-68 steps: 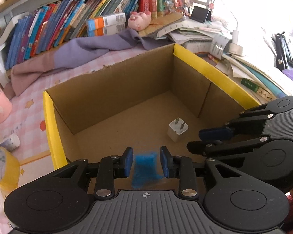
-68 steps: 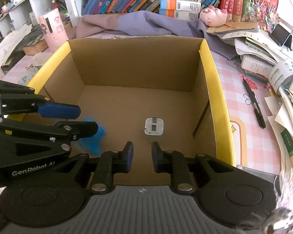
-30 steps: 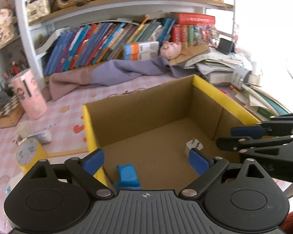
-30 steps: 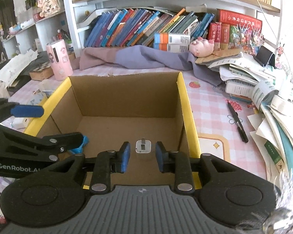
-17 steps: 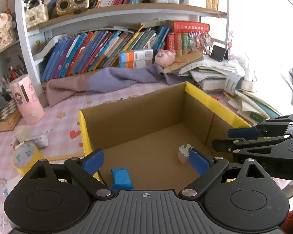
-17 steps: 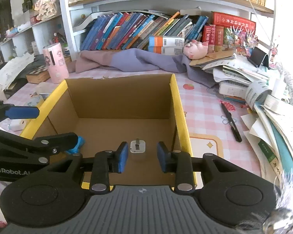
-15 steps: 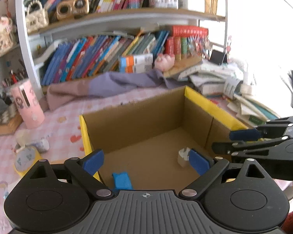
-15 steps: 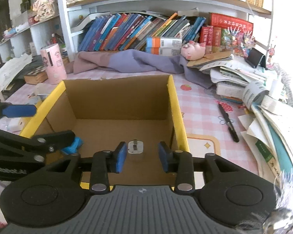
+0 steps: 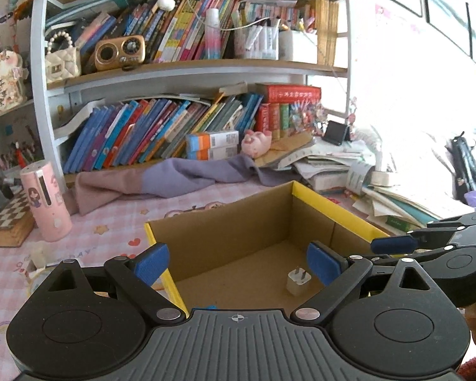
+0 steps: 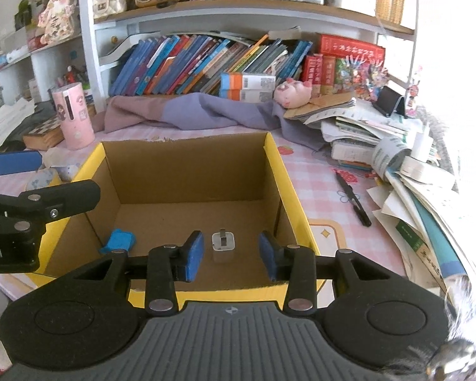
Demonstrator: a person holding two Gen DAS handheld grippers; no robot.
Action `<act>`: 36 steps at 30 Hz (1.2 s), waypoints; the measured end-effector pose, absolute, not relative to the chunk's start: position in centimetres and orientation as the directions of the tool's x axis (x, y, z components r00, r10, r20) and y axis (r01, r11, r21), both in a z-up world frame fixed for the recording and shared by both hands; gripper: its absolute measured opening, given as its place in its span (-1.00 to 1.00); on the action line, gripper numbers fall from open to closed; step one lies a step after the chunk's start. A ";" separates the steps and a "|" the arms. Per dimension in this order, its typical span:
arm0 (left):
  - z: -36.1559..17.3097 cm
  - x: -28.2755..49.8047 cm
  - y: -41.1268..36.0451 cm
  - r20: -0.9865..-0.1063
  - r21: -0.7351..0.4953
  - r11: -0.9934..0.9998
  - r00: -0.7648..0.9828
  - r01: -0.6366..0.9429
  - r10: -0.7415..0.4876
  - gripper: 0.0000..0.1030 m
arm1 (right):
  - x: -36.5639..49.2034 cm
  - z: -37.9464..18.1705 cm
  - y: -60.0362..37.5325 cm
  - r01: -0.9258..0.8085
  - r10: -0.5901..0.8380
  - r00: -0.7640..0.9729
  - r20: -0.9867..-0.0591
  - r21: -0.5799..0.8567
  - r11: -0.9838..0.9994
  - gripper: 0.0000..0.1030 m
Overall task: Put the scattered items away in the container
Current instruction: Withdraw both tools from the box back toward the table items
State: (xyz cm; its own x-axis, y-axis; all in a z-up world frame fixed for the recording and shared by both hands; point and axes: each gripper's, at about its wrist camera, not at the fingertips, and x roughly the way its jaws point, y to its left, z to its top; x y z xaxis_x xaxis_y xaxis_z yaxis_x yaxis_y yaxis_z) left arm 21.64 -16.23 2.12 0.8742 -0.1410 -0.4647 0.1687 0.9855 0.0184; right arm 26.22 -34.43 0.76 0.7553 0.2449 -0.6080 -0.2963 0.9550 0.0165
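Note:
A cardboard box with yellow rims (image 9: 333,211) (image 10: 279,171) stands open on the pink checked table. Inside lie a white plug adapter (image 9: 298,282) (image 10: 223,243) and a small blue item (image 10: 119,240), which the left wrist view mostly hides behind the gripper body. My left gripper (image 9: 236,262) is wide open and empty, above the box's near left side. My right gripper (image 10: 231,252) is open and empty, above the box's near edge, with the adapter between its fingers in the view.
A black pen (image 10: 353,198) lies on the table right of the box. Piled books and papers (image 10: 412,184) fill the right side. A pink cylinder (image 9: 46,201), a tape roll (image 10: 41,179) and a purple cloth (image 10: 206,111) lie left and behind. Bookshelves stand at the back.
Both grippers have risen and drawn back from the box. The left let go of the blue item, which now lies in the box. The right gripper's jaws have opened wider.

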 end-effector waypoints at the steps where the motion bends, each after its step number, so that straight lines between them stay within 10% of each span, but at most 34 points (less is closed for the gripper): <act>1: 2.1 21.4 -16.0 -0.463 0.019 0.984 0.873 0.180 -0.151 0.86 | 25.9 0.9 -34.3 -0.286 0.236 0.760 -0.605 0.015 0.958 -0.27; 36: 1.2 7.1 -0.5 -0.489 0.003 0.980 0.855 0.199 -0.173 0.87 | 9.0 0.0 -18.1 -0.221 0.178 0.768 -0.615 0.007 0.975 -0.13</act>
State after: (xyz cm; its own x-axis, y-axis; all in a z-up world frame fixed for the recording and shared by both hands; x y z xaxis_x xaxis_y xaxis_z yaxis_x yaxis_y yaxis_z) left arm 7.08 -0.52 1.18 0.8552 -0.1727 -0.4886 0.1994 0.9799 0.0028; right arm 9.00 -18.15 0.01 0.7677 0.1782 -0.6155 -0.2209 0.9753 0.0068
